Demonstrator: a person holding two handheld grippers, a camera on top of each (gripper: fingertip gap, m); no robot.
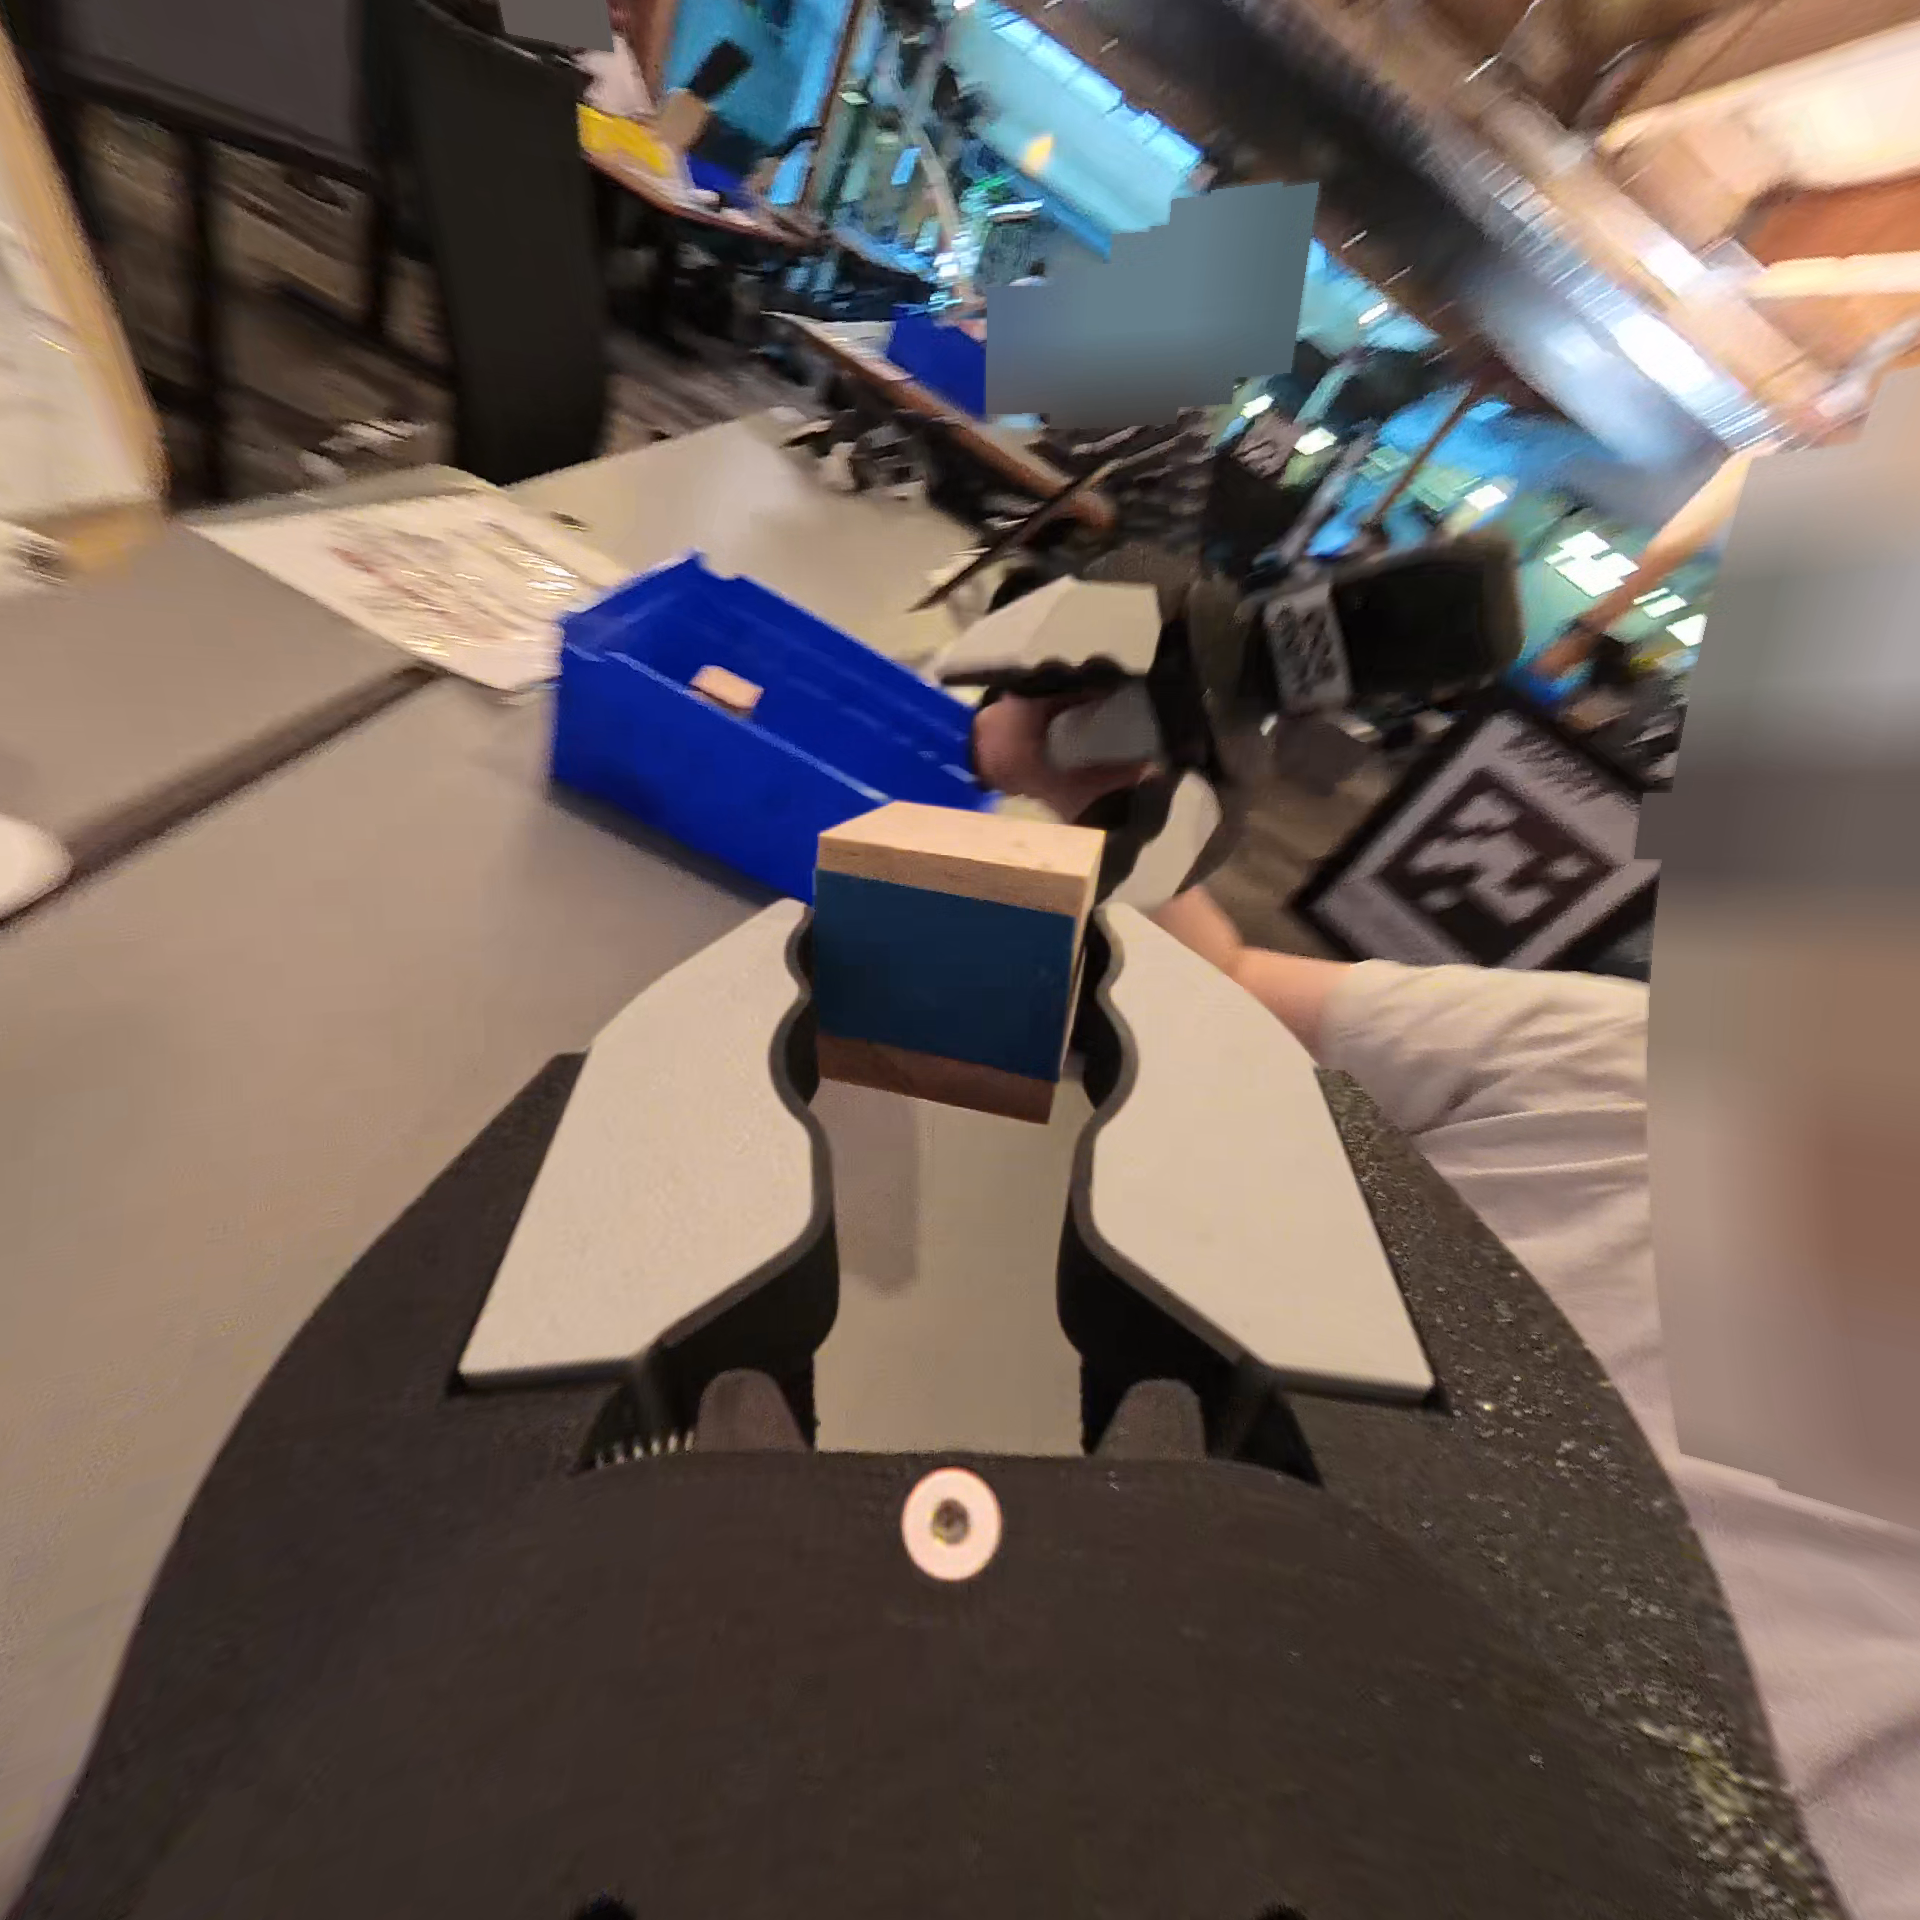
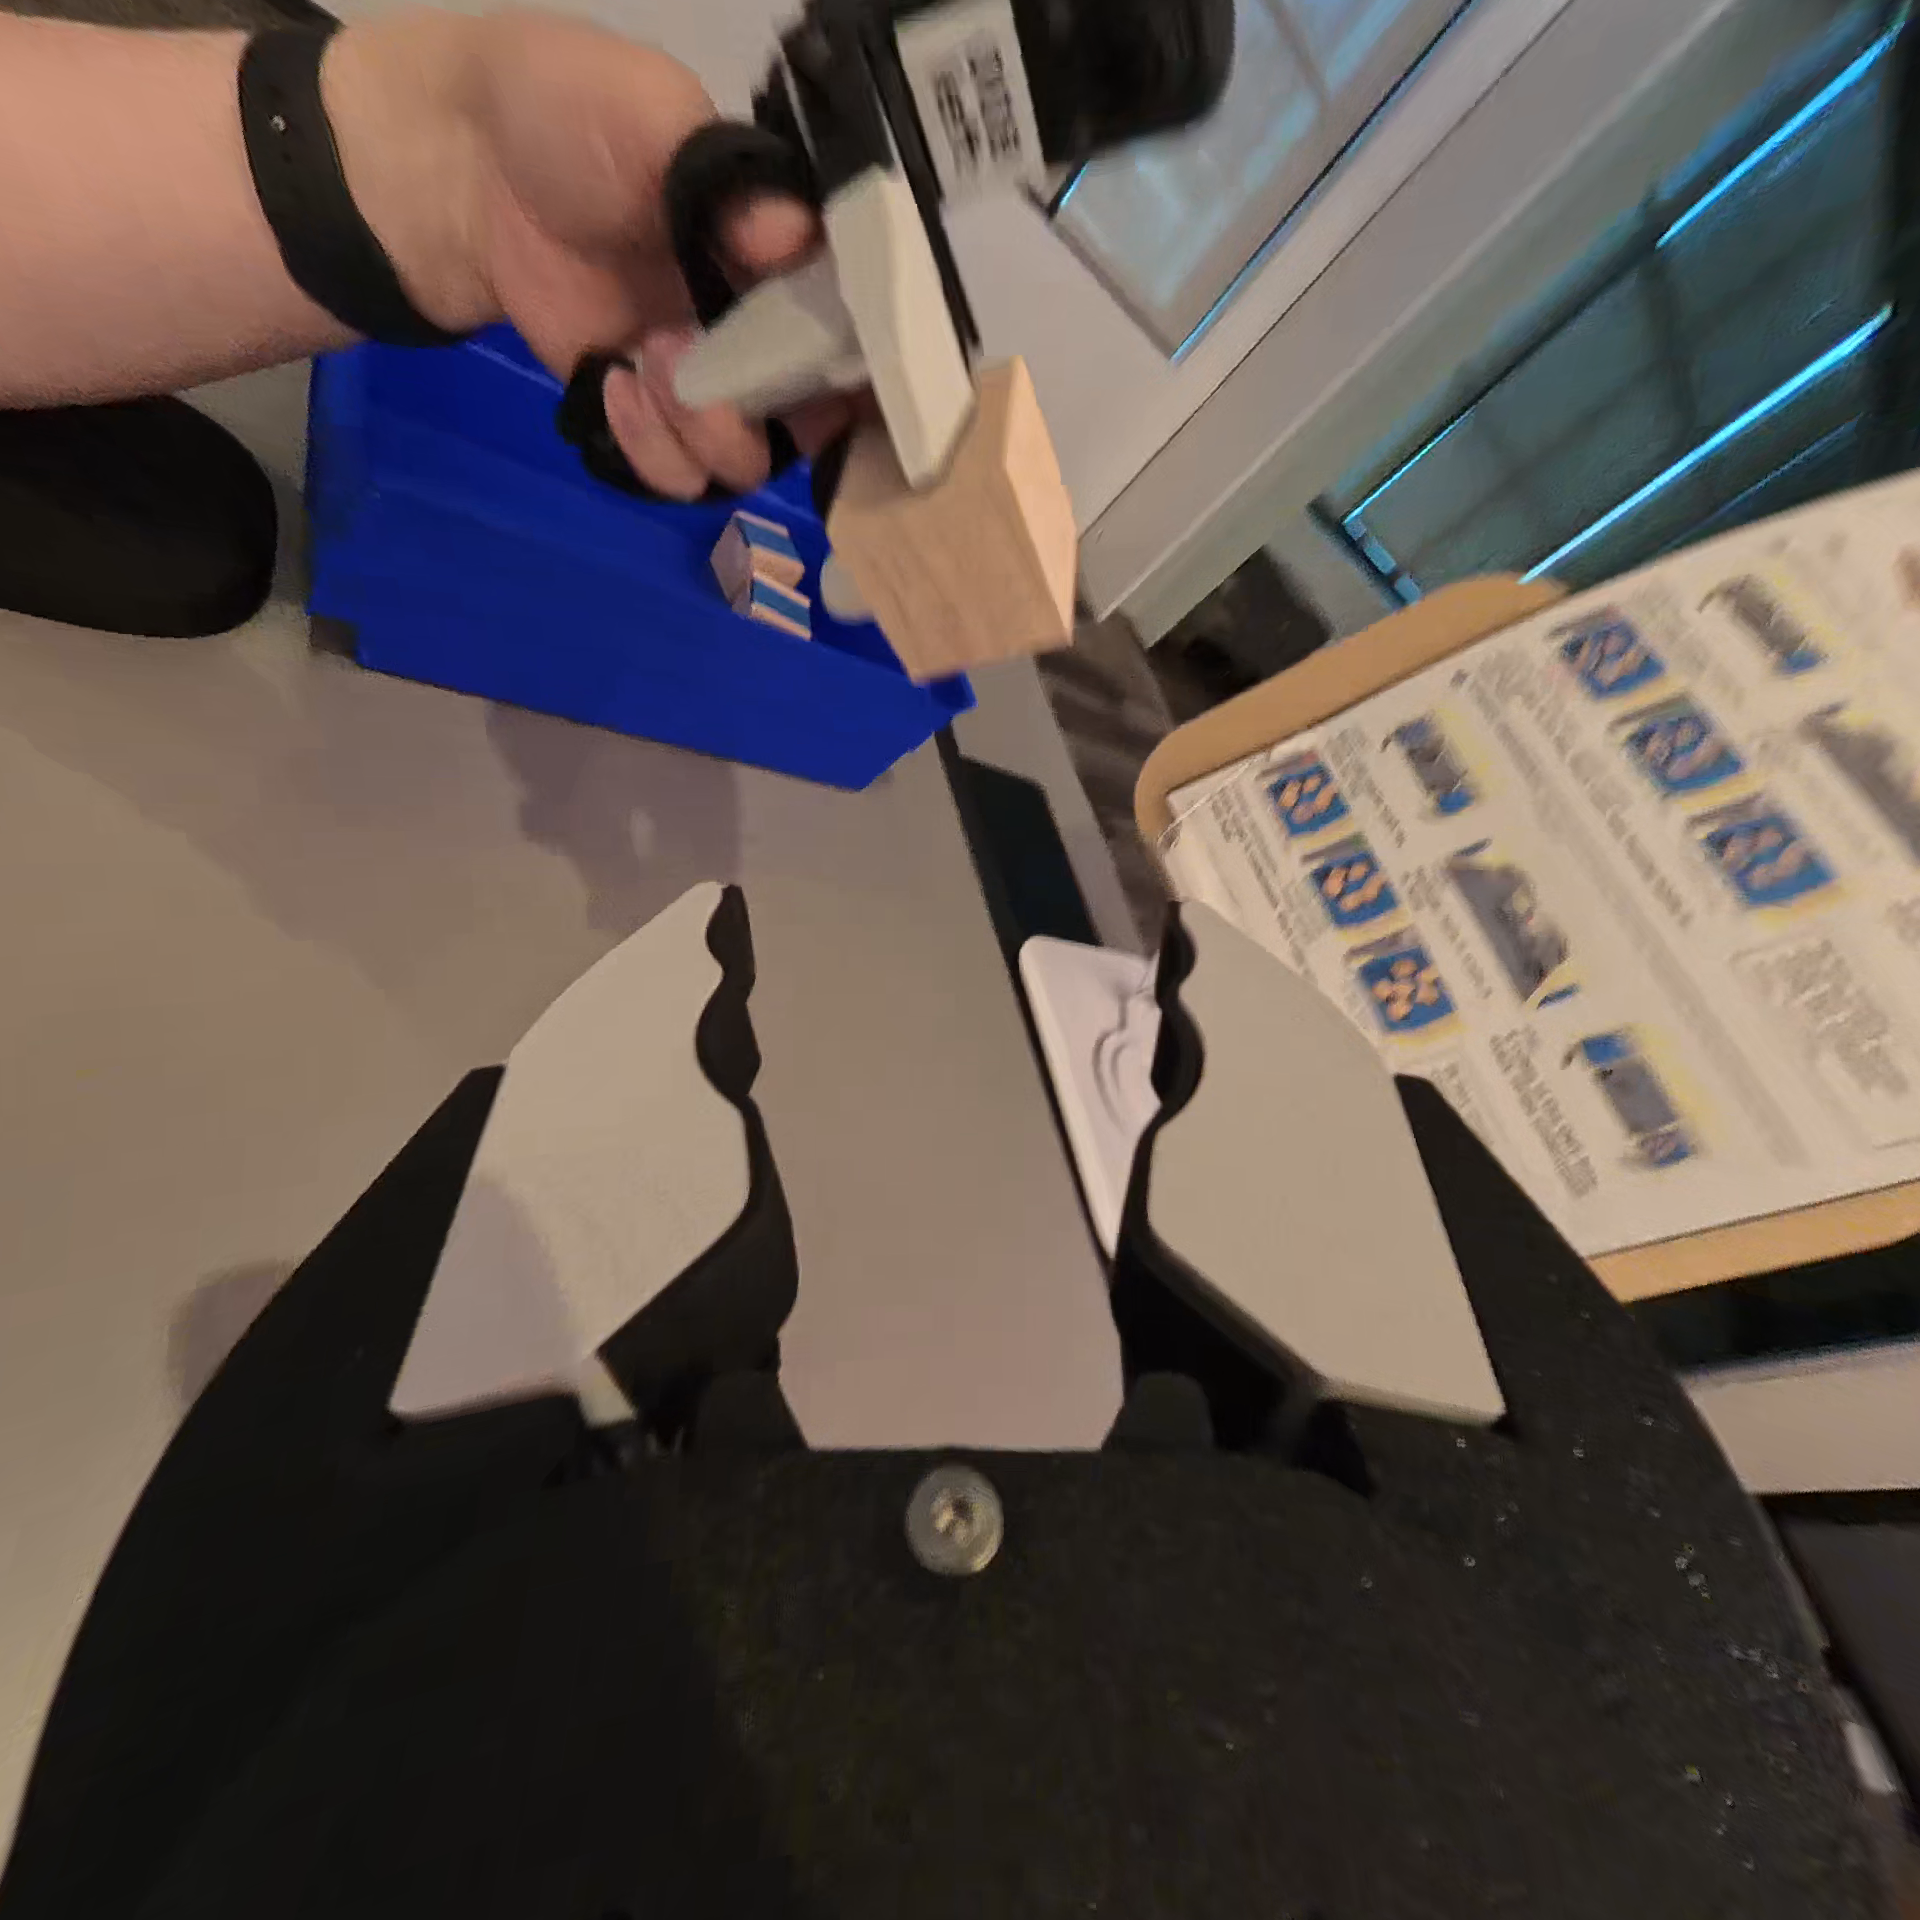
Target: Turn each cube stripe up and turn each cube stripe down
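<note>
My left gripper is shut on a wooden cube with a wide blue stripe across its near face, and holds it above the grey table. In the right wrist view the same cube shows plain wood, held in the air by the left gripper in front of a blue bin. Striped cubes lie in that bin. My right gripper is open and empty over the table, apart from the cube. It also shows in the left wrist view, beside the blue bin.
A clipboard with a printed sheet leans at the right past the table's edge, with a white object below it. A printed sheet lies behind the bin. A black-and-white marker board stands at the right.
</note>
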